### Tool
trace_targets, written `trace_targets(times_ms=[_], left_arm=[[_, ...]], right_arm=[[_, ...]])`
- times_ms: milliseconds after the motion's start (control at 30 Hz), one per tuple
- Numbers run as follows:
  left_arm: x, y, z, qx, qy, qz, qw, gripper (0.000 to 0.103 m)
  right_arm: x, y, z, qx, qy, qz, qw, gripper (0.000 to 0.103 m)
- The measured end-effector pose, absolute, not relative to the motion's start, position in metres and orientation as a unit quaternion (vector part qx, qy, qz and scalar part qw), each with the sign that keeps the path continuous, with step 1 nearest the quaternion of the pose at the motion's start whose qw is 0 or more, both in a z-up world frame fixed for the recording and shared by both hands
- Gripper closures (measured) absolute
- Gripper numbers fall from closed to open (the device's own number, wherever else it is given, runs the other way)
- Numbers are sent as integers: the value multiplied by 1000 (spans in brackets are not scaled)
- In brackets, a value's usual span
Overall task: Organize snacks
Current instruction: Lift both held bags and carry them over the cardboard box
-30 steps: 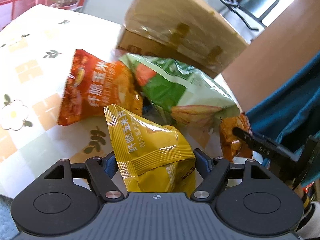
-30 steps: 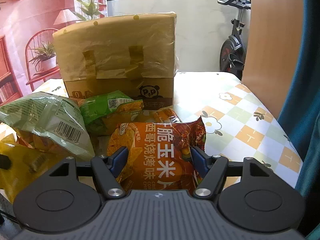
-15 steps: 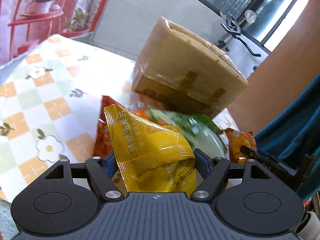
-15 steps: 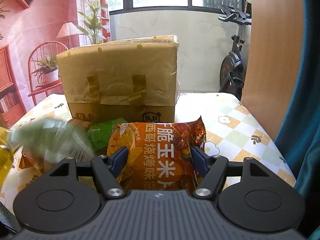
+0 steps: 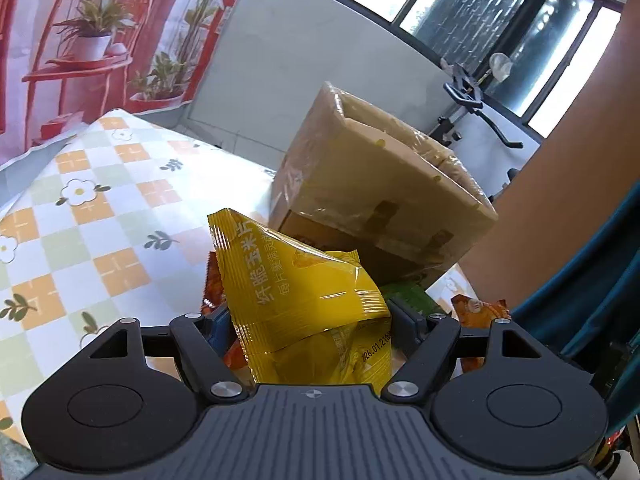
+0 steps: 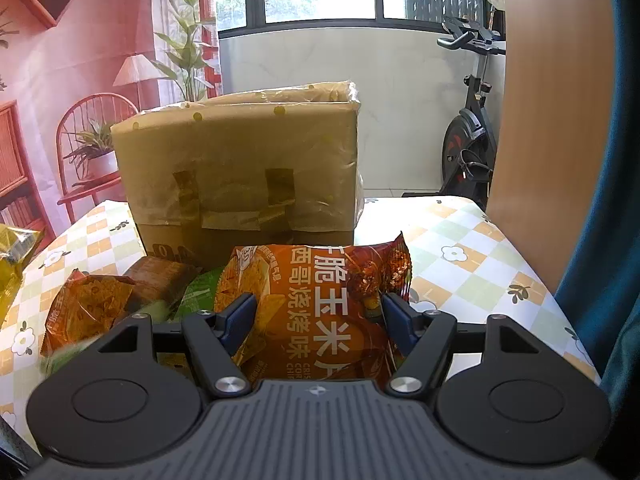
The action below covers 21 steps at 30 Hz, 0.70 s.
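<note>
My left gripper [image 5: 310, 322] is shut on a yellow snack bag [image 5: 304, 300] and holds it up above the table, short of the open cardboard box [image 5: 380, 200]. My right gripper [image 6: 318, 318] is shut on an orange snack bag [image 6: 320, 308], raised in front of the same box [image 6: 240, 176]. More snack bags lie on the table before the box: an orange one [image 6: 86, 300] and a green one [image 6: 200, 292]. The yellow bag also shows at the left edge of the right wrist view [image 6: 12, 264].
The table [image 5: 100, 220] has a checked floral cloth. A brown panel [image 6: 548, 120] and teal curtain [image 6: 612, 240] stand at the right. An exercise bike [image 6: 468, 140] is behind the table. The box is wrapped in plastic film and tape.
Both grippers have risen with their bags. The left one has lifted clear of the snack pile and now looks at the box's open top. The box appears nearer and lower in both views.
</note>
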<state>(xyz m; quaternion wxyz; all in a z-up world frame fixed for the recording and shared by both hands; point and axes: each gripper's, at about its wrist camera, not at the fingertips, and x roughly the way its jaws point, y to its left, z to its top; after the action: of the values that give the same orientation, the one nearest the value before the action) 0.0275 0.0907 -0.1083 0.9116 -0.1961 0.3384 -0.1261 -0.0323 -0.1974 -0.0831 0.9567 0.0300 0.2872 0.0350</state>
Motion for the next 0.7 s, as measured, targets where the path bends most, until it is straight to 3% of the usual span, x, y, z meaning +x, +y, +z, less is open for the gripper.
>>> trace_targets(times_ms=[333, 700], left_arm=[[43, 87, -83, -174, 305, -141, 926, 25], [96, 42, -20, -114, 181, -148, 966, 25]], right_arm=[[-29, -200, -64, 40, 270, 43, 961, 32], [8, -195, 6, 20, 163, 56, 985, 32]])
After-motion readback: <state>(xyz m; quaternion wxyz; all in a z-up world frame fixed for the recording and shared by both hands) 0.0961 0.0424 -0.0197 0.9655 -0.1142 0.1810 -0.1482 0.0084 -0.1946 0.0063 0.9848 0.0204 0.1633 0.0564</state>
